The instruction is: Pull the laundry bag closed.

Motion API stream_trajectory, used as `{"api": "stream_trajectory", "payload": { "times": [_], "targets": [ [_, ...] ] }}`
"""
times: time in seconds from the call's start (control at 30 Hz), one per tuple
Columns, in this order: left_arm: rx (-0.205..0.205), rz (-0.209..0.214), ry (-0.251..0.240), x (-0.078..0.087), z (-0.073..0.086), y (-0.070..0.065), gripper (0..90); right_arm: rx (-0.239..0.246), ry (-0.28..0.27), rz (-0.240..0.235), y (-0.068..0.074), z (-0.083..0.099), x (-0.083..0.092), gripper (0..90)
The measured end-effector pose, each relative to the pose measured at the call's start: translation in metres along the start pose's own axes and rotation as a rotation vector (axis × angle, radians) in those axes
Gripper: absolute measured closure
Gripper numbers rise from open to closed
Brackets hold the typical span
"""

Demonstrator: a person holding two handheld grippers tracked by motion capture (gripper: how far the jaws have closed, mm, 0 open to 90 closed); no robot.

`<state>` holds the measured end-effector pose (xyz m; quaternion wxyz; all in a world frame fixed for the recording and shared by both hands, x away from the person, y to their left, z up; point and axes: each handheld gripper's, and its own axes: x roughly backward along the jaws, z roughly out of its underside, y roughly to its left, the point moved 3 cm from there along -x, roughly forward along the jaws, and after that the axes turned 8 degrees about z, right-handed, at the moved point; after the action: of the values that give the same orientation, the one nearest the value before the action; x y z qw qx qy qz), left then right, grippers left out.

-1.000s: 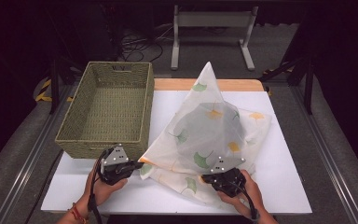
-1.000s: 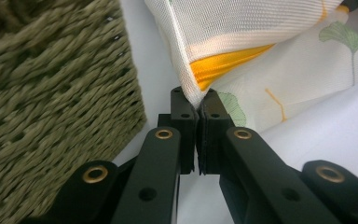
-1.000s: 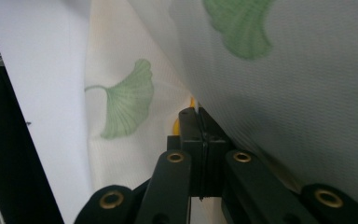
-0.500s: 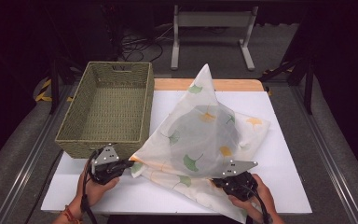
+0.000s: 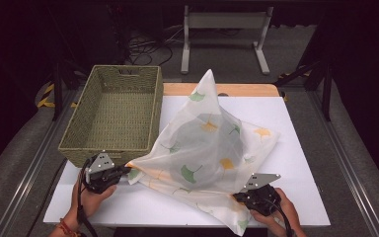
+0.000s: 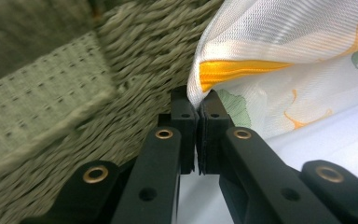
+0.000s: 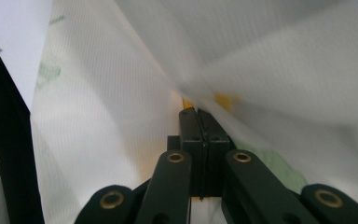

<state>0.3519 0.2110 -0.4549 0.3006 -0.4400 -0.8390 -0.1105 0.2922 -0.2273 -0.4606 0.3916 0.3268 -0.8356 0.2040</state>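
- High view: sheer white cloth with leaf print (image 5: 202, 148) spread on white table (image 5: 296, 148), centre to 5 o'clock, peak standing up toward 12 o'clock, lower edge pulled taut between both tools.
- Left gripper (image 5: 126, 170) at 7 o'clock, held in left hand (image 5: 91, 195), clamped on cloth corner just beside woven basket (image 5: 116, 116).
- Basket at 10 o'clock, touching cloth's left edge.
- Right gripper (image 5: 237, 197) at 5 o'clock, held in right hand (image 5: 276, 210), pinching cloth's near edge; cloth draped partly over its front.
- Wooden board strip (image 5: 246, 90) at 12 o'clock behind table top.
- Left gripper view: left gripper (image 6: 198, 100) jaws closed, cloth corner with orange hem (image 6: 242, 70) nipped between tips, fabric fanning toward 2 o'clock.
- Basket wall (image 6: 74, 84) blurred, from 9 to 12 o'clock, close behind jaws.
- Table surface at 4 o'clock.
- Right gripper view: right gripper (image 7: 198, 112) jaws shut tight on cloth (image 7: 121, 116), orange hem bits at tips, fabric blurred from 10 to 3 o'clock.
- Table sliver at 10 o'clock, dark edge at 8 o'clock.
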Motion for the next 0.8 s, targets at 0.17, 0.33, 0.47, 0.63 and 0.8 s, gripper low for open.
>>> {"api": "stream_trajectory", "payload": {
  "times": [0.17,0.33,0.47,0.63,0.8],
  "targets": [
    [0.013,-0.008,-0.003,0.006,0.006,0.004,87.4,-0.016,0.007,0.01,-0.006,0.008,0.002,90.0],
    [0.019,-0.002,-0.004,0.008,0.007,0.003,87.4,0.001,0.012,0.055,-0.009,0.009,0.005,90.0],
    [0.013,0.002,0.002,0.007,0.009,0.004,87.4,-0.019,0.007,0.065,-0.017,0.01,0.006,90.0],
    [0.015,0.003,-0.002,0.008,0.008,0.003,87.4,-0.014,0.007,0.081,-0.019,0.01,0.007,90.0],
    [0.005,0.021,-0.002,0.006,0.009,0.0,87.4,-0.025,0.001,0.123,-0.027,0.011,0.01,90.0]
  ]
}}
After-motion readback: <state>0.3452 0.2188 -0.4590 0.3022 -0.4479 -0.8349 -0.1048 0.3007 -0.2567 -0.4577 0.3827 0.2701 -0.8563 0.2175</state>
